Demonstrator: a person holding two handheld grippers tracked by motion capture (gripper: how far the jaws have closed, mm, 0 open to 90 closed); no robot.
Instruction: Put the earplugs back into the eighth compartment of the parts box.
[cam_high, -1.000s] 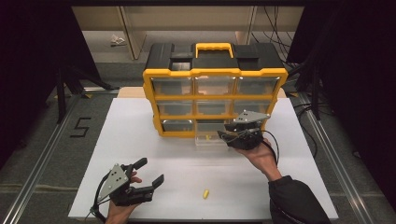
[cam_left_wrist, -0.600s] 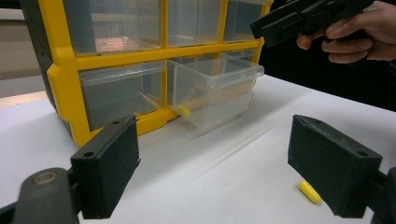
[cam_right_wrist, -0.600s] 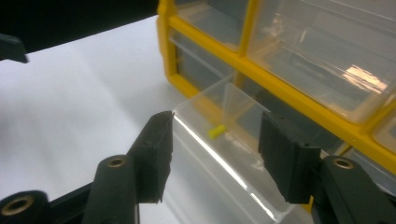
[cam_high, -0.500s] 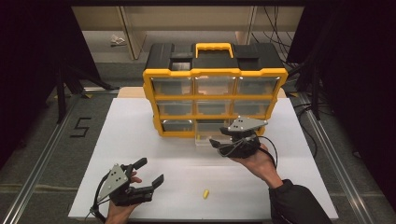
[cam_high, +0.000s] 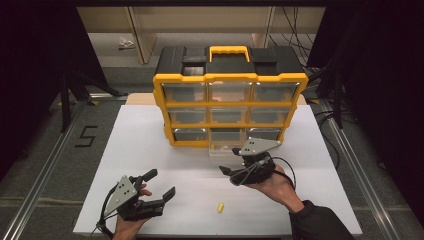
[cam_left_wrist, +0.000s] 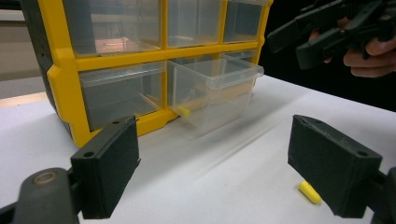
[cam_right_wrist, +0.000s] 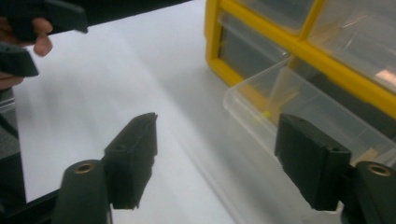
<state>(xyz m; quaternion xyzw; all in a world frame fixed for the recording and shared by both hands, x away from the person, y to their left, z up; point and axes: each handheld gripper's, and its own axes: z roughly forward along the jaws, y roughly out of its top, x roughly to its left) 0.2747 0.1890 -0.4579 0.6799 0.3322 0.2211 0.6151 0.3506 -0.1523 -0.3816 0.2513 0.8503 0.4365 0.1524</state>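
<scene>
Right hand-held gripper (cam_high: 231, 176) released, jaws just been opening, nothing between them, near pulled-out clear drawer (cam_high: 226, 150) of yellow organizer (cam_high: 230, 107); left hand-held gripper (cam_high: 162, 186) released, empty, over table (cam_high: 150, 140); yellow piece (cam_high: 219, 207) on table between grippers.

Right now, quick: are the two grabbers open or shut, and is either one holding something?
Left gripper: open, holding nothing.
Right gripper: jaws have just been opening, nothing between them.
</scene>
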